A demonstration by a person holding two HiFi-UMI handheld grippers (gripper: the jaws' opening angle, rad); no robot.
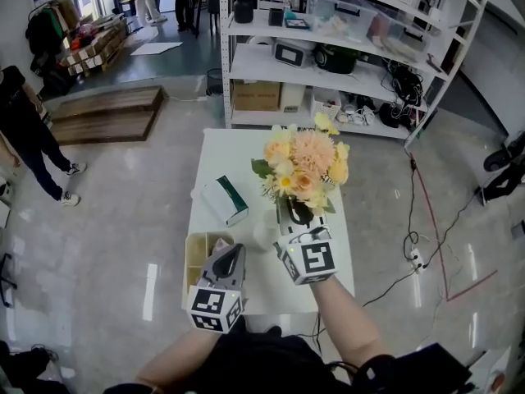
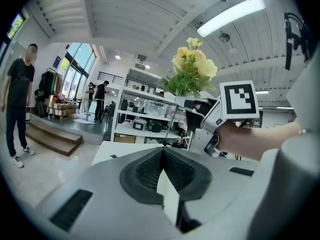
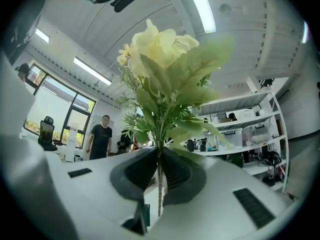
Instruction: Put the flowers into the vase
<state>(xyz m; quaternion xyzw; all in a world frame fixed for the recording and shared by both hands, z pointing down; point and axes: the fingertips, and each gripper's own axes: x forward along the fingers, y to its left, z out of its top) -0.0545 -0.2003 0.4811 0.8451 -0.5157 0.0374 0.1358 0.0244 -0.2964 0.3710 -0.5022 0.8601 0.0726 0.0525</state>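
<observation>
A bunch of yellow, peach and cream flowers [image 1: 305, 164] with green leaves stands upright above the white table [image 1: 223, 150]. My right gripper [image 1: 294, 213] is shut on its stems, which are pinched between the pads in the right gripper view, with the flowers [image 3: 161, 46] rising above my right gripper [image 3: 160, 153]. My left gripper [image 1: 233, 253] hovers over the table's near left part, shut and empty; its pads meet in the left gripper view [image 2: 162, 152], with the flowers [image 2: 193, 72] ahead of it to the right. A small white vessel [image 1: 264, 235], perhaps the vase, stands between the grippers.
A green-and-white box [image 1: 224, 199] lies on the table's left side. A beige tray [image 1: 199, 255] sits at the near left edge. A white shelving rack [image 1: 328, 60] stands behind the table. A person [image 1: 25, 130] stands at the far left, and cables [image 1: 417, 257] run over the floor at right.
</observation>
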